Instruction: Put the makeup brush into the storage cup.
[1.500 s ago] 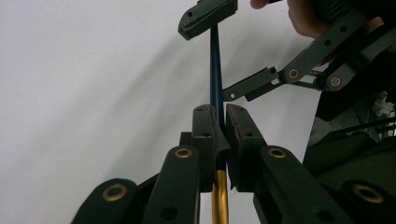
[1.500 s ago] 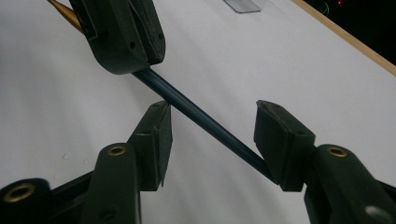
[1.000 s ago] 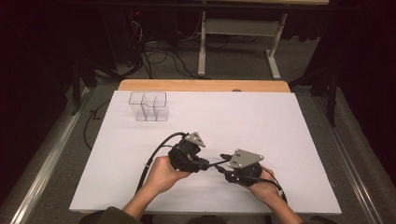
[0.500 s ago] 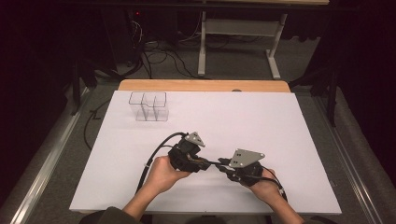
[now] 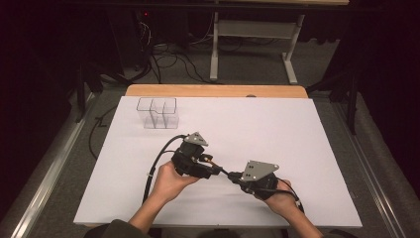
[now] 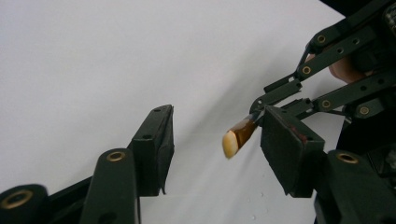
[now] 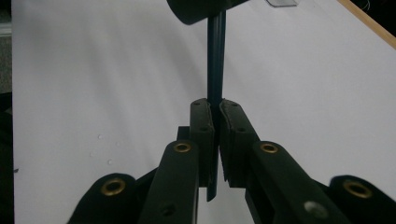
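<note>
A thin dark stick (image 5: pixel 226 173) with a brown and cream tip (image 6: pixel 236 135) runs between the two grippers at the table's front middle. My right gripper (image 7: pixel 216 121) is shut on the stick (image 7: pixel 216 60), its jaws having just closed tighter on it. In the high view this gripper (image 5: pixel 234 176) points left. My left gripper (image 6: pixel 219 140) is open; its jaws have just been opening. The stick's tip hangs between them without touching either pad. In the high view the left gripper (image 5: pixel 217 171) faces the right one, nearly tip to tip.
A clear plastic box (image 5: pixel 158 111) with compartments stands at the back left of the white tabletop (image 5: pixel 297 134). A wooden strip (image 5: pixel 213 90) edges the far side. The left gripper's cable (image 5: pixel 157 163) loops toward the front left. Floor cables and a table frame lie beyond.
The left gripper has shifted slightly toward the far left, away from the right one. The right hand has kept still.
</note>
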